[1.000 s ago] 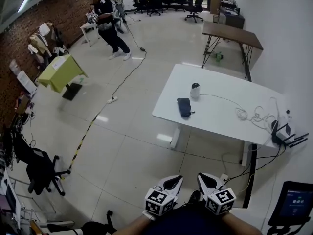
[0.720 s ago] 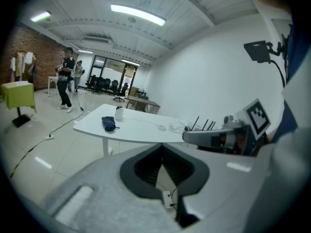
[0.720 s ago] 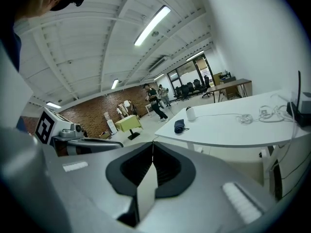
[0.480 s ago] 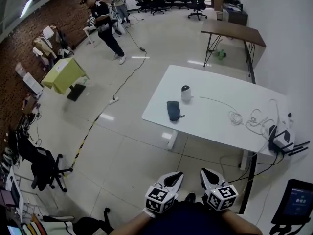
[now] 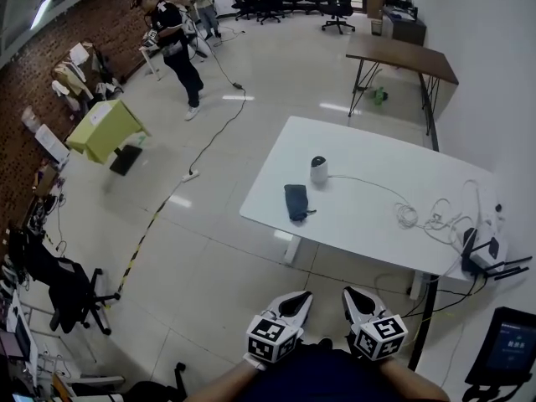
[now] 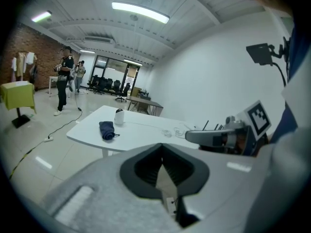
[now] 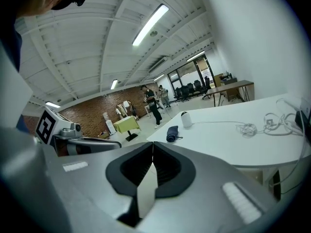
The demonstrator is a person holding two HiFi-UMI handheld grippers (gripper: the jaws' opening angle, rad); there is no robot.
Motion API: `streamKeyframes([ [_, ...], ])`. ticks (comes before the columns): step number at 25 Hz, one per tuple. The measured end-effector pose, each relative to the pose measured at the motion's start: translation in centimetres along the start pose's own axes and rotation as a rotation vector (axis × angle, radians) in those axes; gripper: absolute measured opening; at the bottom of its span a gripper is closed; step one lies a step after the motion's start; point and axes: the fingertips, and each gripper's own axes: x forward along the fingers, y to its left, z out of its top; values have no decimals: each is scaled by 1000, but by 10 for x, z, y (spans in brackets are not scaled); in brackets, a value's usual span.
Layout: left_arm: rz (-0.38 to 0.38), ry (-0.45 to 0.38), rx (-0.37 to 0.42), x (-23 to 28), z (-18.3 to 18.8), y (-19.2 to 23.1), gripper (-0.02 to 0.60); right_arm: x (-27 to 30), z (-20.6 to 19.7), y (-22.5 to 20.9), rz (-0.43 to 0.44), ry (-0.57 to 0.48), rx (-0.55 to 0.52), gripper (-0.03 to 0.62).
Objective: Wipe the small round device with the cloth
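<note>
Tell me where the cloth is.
In the head view, the cloth lies by the left edge of the table, just left of and nearer than the device.

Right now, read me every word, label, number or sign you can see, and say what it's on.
Screen at lower right: light text lines, too small and blurred to read.
Left marker cube and right marker cube: black-and-white square patterns, no letters.
No other print shows.

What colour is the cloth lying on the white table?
The cloth is dark navy blue, clearest in the left gripper view.
</note>
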Motion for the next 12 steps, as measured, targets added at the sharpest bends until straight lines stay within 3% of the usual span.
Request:
streamKeyframes([
  [7,-120,-28,13,29,42,40,2,38,35,-12,-121,-12,-22,12],
  [12,-163,-57,9,39,59,88,2,78,46,-7,-175,19,-47,12],
])
